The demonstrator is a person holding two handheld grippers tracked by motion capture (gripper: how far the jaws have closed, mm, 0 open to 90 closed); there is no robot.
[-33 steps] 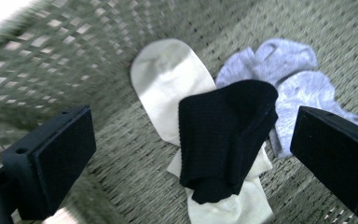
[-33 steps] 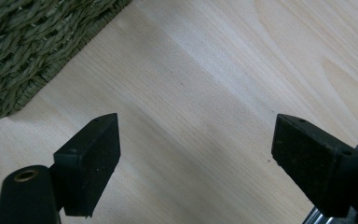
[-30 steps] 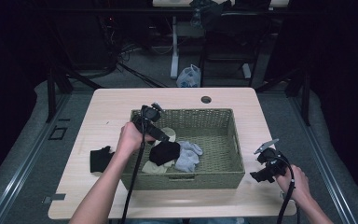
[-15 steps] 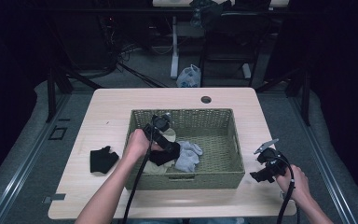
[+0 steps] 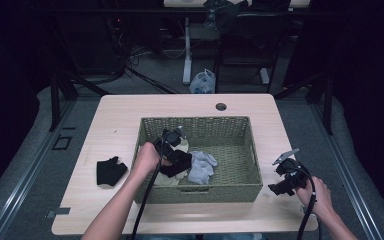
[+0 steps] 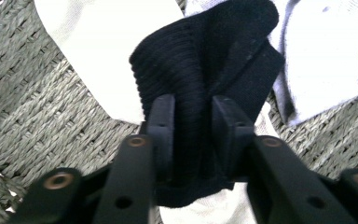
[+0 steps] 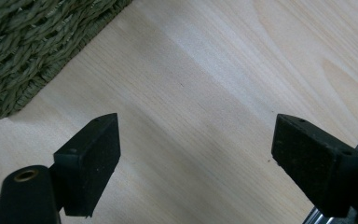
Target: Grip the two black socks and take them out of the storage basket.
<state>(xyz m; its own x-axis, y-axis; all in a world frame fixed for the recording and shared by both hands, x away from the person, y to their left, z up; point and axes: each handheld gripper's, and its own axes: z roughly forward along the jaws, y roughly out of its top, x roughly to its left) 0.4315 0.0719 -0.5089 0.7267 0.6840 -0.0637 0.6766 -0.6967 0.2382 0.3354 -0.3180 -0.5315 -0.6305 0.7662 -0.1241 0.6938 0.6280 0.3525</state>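
Two grippers are in my hands, and my left gripper (image 6: 192, 135) has its jaws pinched tight on a black sock (image 6: 209, 70), a thick fold of ribbed knit squeezed between the pads. In the high view that sock (image 5: 176, 161) sits inside the green wicker basket (image 5: 240, 187), at its left half, on top of a white sock (image 6: 98, 51) and just beside a pale grey sock (image 5: 201, 166). Another black sock (image 5: 110, 171) lies on the table (image 5: 130, 112) to the left of the basket, well apart from it.

My right gripper (image 7: 196, 163) hangs over bare wood at the right of the basket, jaws spread wide with nothing between them; in the high view it (image 5: 286, 180) is just off the basket's right front corner.

I judge the black sock light, soft and floppy, not fragile, with enough texture in the rib that it should not slide out of the pads. It will sag and trail from wherever I hold it, so a bunched fold near the cuff, as I have now, seems the best hold. The risk I see is the knit dragging the white sock underneath along with it, or snagging on the weave.
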